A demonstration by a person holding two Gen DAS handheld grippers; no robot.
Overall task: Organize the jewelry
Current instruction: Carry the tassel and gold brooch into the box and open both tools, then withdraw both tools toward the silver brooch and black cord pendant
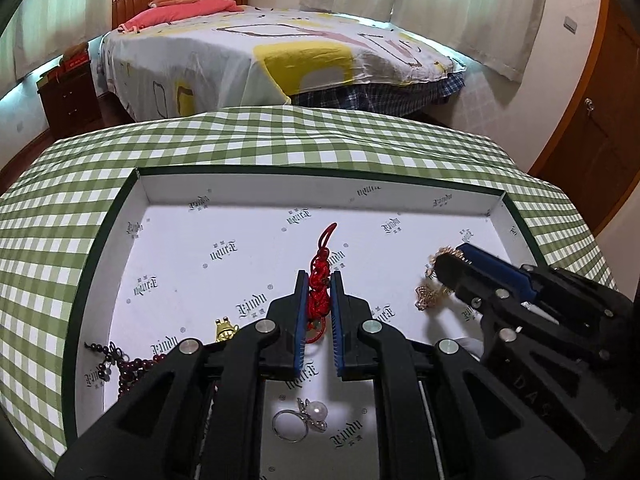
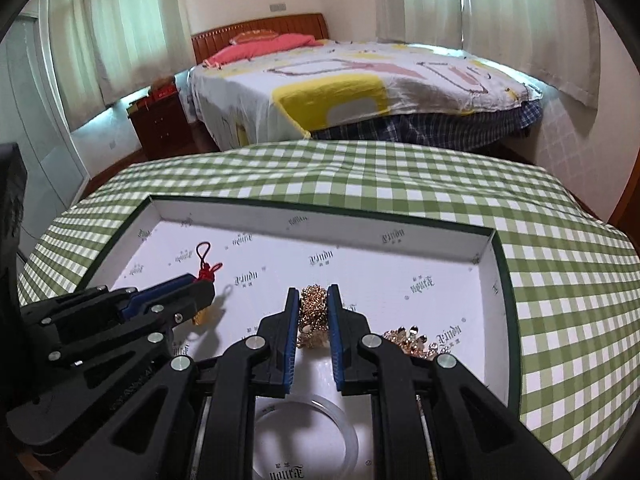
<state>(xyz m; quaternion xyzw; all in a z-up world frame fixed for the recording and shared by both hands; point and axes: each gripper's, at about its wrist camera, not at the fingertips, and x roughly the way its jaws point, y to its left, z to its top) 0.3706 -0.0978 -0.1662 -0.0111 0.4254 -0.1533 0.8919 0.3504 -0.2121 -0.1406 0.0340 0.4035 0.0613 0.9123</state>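
Red knot charm (image 1: 320, 284) clenched in left tool (image 1: 319, 280); gold chain (image 2: 314, 308) clenched in right tool (image 2: 314, 300).

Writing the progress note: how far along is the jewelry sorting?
Done: ring, beads and bangle lie in the tray. In hand: left gripper clamps the red knot, right gripper the gold piece, both over the tray. Left: releasing them.

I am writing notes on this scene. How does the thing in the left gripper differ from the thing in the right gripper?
The left gripper is shut on a red knotted cord charm; the right gripper is shut on a gold beaded piece. The charm is soft cord, long and thin, with a loop at the far end; the gold piece is bumpy, shiny and bunched. Both are held over the white box.
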